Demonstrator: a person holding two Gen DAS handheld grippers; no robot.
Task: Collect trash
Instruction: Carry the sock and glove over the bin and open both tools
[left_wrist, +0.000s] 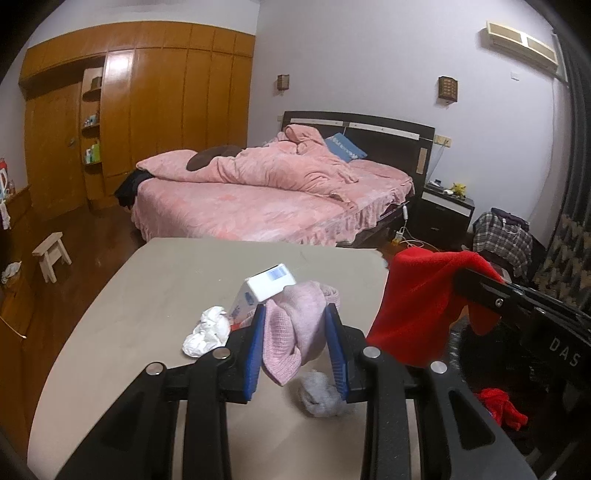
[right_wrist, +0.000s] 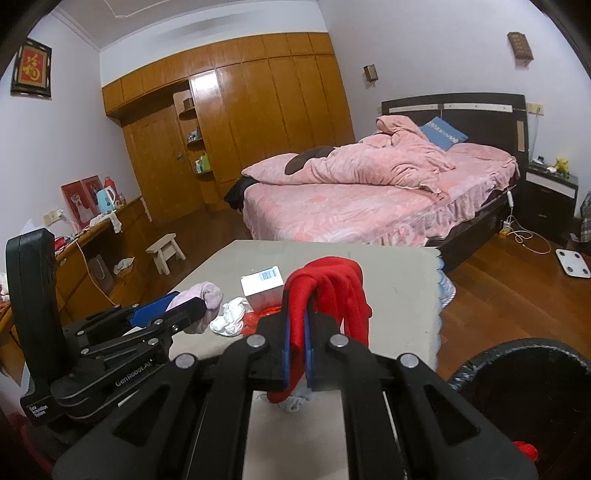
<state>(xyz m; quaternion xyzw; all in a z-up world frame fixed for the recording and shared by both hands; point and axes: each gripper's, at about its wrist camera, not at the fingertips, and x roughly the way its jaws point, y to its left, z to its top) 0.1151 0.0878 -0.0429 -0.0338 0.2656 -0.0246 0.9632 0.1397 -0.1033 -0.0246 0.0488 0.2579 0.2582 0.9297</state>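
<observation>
Each gripper holds a piece of cloth above the grey tabletop (left_wrist: 147, 295).
The left gripper (left_wrist: 295, 332) clamps a pale pink knitted sock (left_wrist: 291, 325); the right gripper (right_wrist: 297, 332) is closed on a red fleece cloth (right_wrist: 332, 291). Ahead of the fingers lie crumpled white tissue (left_wrist: 207, 330) and a small white carton (left_wrist: 269, 286).

Both views are fisheye, each mounted just behind its own hand-held gripper and looking forward along the fingers, tilted slightly down over the worktop (left_wrist: 155, 288) toward the pink bed (left_wrist: 258, 199) and the wooden wardrobe (left_wrist: 166, 110). The left view sits close above the worktop's near edge, with the right hand-held gripper (left_wrist: 476, 291) entering at its right. The right view looks from further right, with the left hand-held gripper (right_wrist: 173, 306) at its left. They share the worktop, white box (right_wrist: 262, 286), bed and wardrobe
</observation>
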